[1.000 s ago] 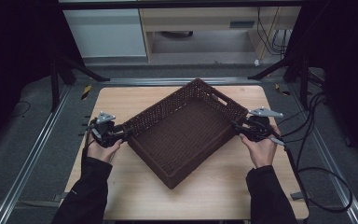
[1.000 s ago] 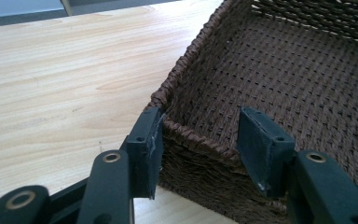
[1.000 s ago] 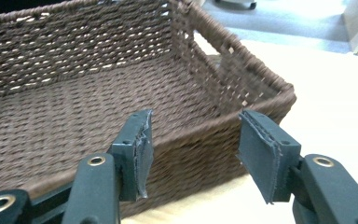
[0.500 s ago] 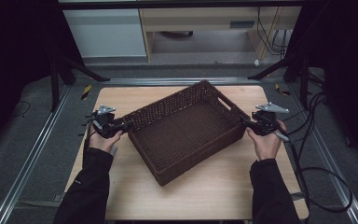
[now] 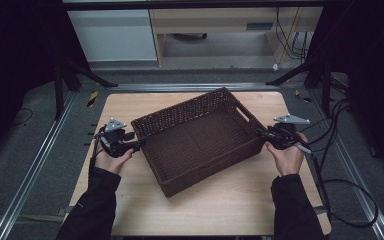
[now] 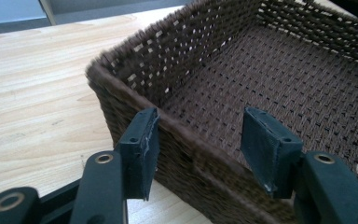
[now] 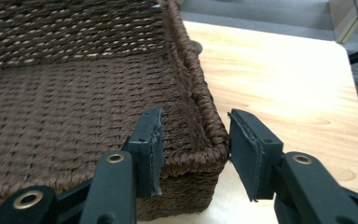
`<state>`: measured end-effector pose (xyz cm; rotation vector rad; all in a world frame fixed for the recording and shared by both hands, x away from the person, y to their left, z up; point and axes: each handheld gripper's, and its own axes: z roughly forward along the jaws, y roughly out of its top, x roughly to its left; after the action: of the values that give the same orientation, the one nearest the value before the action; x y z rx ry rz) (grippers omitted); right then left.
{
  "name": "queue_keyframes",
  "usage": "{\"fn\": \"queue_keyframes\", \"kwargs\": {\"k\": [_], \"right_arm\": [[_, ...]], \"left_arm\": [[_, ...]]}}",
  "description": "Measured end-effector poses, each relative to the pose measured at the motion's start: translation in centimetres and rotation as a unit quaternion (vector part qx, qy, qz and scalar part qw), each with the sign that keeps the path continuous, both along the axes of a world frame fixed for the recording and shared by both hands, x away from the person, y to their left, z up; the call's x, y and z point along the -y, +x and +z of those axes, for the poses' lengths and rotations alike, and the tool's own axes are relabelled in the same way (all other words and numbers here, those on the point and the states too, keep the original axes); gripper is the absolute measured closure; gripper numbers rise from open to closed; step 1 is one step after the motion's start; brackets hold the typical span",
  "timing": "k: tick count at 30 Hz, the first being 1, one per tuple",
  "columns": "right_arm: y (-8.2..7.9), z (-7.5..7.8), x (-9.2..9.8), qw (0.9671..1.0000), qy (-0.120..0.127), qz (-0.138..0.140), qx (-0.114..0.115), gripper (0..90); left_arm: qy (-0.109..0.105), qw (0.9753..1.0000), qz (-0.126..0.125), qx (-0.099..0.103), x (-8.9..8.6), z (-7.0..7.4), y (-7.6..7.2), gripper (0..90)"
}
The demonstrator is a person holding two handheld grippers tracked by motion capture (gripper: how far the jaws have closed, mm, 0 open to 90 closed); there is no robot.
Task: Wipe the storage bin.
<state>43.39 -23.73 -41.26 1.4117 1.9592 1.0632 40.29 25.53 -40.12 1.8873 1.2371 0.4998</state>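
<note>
The desk [image 5: 130, 107] is a pale wooden top, and the basket [image 5: 200, 145] sits near its middle, empty, turned so its long axis runs diagonally: one end points toward the near-left, the other toward the far-right. It is a dark brown woven tray with low walls and a handle slot in the far-right end wall.

2 hands come in from the near edge, 1 at each end of that axis. The left tongs [image 5: 132, 145] meet the basket at its left corner; in the left gripper view the tongs [image 6: 198, 140] stand spread, 1 pad outside the wall and 1 inside, the rim [image 6: 191, 140] running between them, not yet pinched. The right tongs [image 5: 261, 134] meet the right corner; in the right gripper view they [image 7: 195, 151] are also spread, straddling the corner rim [image 7: 209, 126] with a gap on each side.

So the basket lies between the 2 hands, each about equally near its own corner. My reading is that the coming move turns on this straddle: each pair has only to close on the wall it already brackets, then both can lift or turn the basket together.
</note>
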Motion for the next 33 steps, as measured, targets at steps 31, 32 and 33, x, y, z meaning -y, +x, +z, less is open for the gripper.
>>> {"fn": "queue_keyframes", "kwargs": {"k": [31,32,33], "right_arm": [[-2.5,0.1,-1.0,0.9975,-0.025,0.063,-0.023,75.2],[-2.4,0.2,-1.0,0.9975,-0.023,0.063,-0.021,73.6],[-2.3,0.3,-1.0,0.9978,-0.019,0.062,-0.013,72.4]], "left_arm": [[0.026,0.9994,-0.022,-0.012,0.6,-1.4,-0.7,52.8],[0.022,0.9993,-0.024,-0.018,0.5,-1.4,-0.5,53.2],[0.021,0.9993,-0.024,-0.019,0.5,-1.5,-0.3,53.9]]}}
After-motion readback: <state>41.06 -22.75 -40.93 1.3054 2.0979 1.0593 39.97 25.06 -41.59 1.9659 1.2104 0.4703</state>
